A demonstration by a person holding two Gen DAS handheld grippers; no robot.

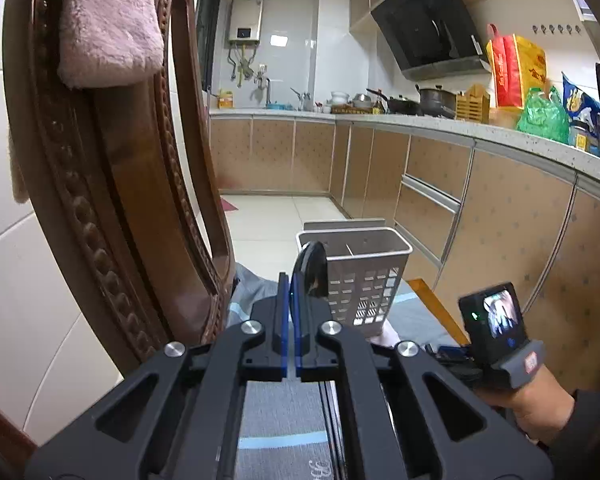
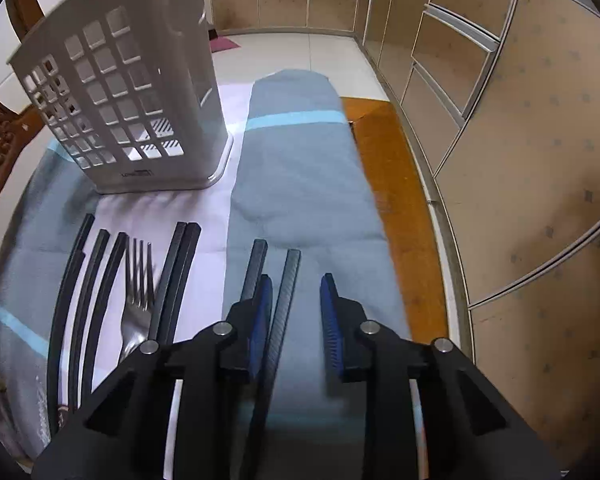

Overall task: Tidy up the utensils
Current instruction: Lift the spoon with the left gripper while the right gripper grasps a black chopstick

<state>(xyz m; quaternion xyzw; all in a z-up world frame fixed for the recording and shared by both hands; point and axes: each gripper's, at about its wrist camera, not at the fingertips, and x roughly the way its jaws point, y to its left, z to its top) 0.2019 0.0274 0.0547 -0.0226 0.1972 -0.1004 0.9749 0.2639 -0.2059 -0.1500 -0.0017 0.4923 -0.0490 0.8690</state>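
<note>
My left gripper (image 1: 292,280) is shut on a black spoon (image 1: 314,264), whose rounded bowl sticks up past the fingertips, just in front of the white slotted utensil holder (image 1: 368,276). The holder (image 2: 132,100) stands upright at the far left of the grey-blue cloth (image 2: 304,168). My right gripper (image 2: 296,300) points down at the cloth with its jaws apart. One black chopstick (image 2: 290,276) lies between the blue pads, nearer the left pad and clear of the right one. A second chopstick (image 2: 257,264) lies just outside the left finger. A steel fork (image 2: 140,280) and several more black chopsticks (image 2: 176,272) lie further left.
A carved wooden chair (image 1: 112,184) with a pink towel (image 1: 108,20) rises close on the left. The table's wooden edge (image 2: 392,200) runs along the right of the cloth, with kitchen cabinets (image 2: 520,140) beyond. A person's hand (image 1: 536,412) holds the right gripper's handle.
</note>
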